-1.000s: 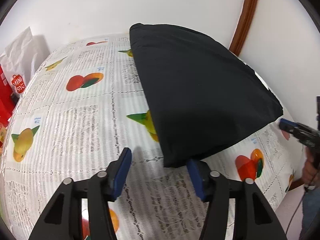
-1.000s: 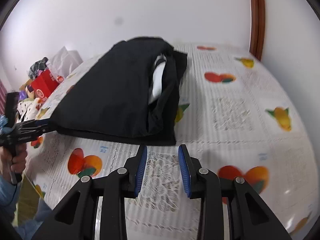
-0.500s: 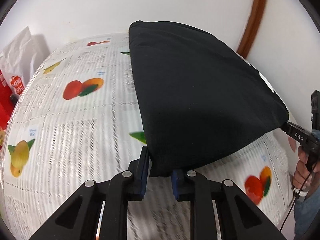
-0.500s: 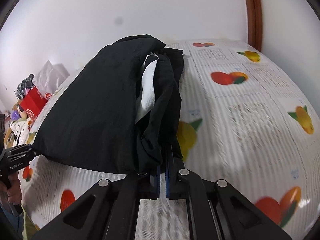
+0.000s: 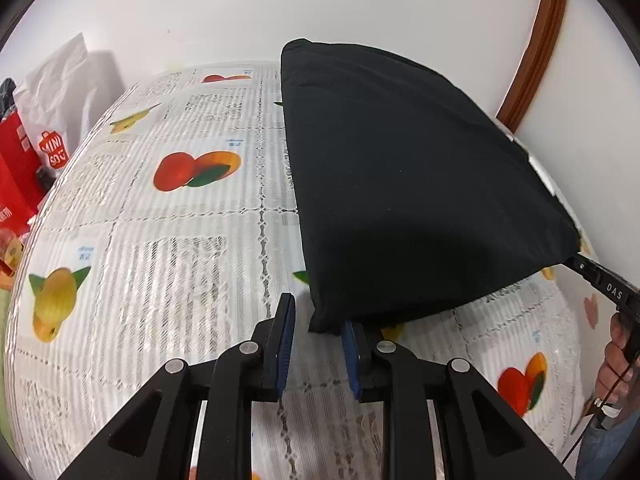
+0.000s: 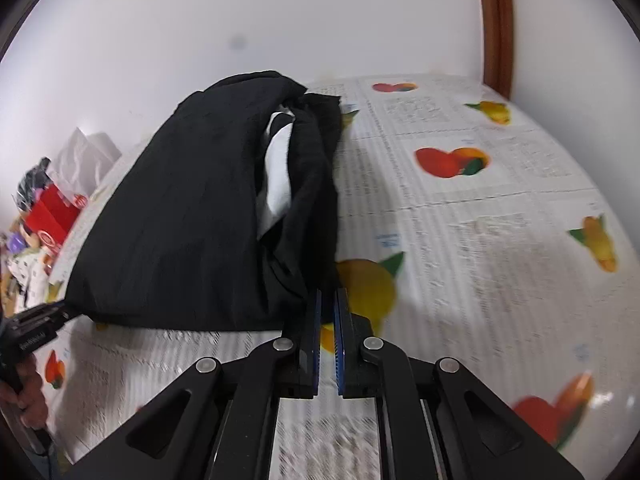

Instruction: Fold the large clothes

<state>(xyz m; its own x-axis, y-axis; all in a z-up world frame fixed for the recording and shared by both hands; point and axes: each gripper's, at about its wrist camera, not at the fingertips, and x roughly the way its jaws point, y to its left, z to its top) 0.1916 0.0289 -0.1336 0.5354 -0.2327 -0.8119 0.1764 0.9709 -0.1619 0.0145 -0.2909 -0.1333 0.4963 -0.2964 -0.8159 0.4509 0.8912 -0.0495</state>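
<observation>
A folded black garment (image 5: 400, 200) lies on the fruit-print tablecloth (image 5: 160, 260), its near edge raised off the cloth. My left gripper (image 5: 318, 312) has the near left corner between its pads; the jaws are opening slightly but still pinch it. In the right wrist view the same garment (image 6: 180, 220) shows a white inner layer (image 6: 278, 176) along its open side. My right gripper (image 6: 328, 292) is shut on the other near corner at its fingertips. Each gripper also appears at the other view's edge: the right gripper (image 5: 584, 270) and the left gripper (image 6: 60, 310).
A white bag (image 5: 60, 88) and a red bag (image 5: 16, 168) stand past the table's left side. A brown door frame (image 5: 536, 52) runs up the white wall behind. Bare tablecloth (image 6: 480, 240) stretches on both sides of the garment. A person's hand (image 5: 618, 356) holds the right gripper.
Both grippers moved in to the garment's near corners and closed on them. The near edge has come up off the tablecloth.
</observation>
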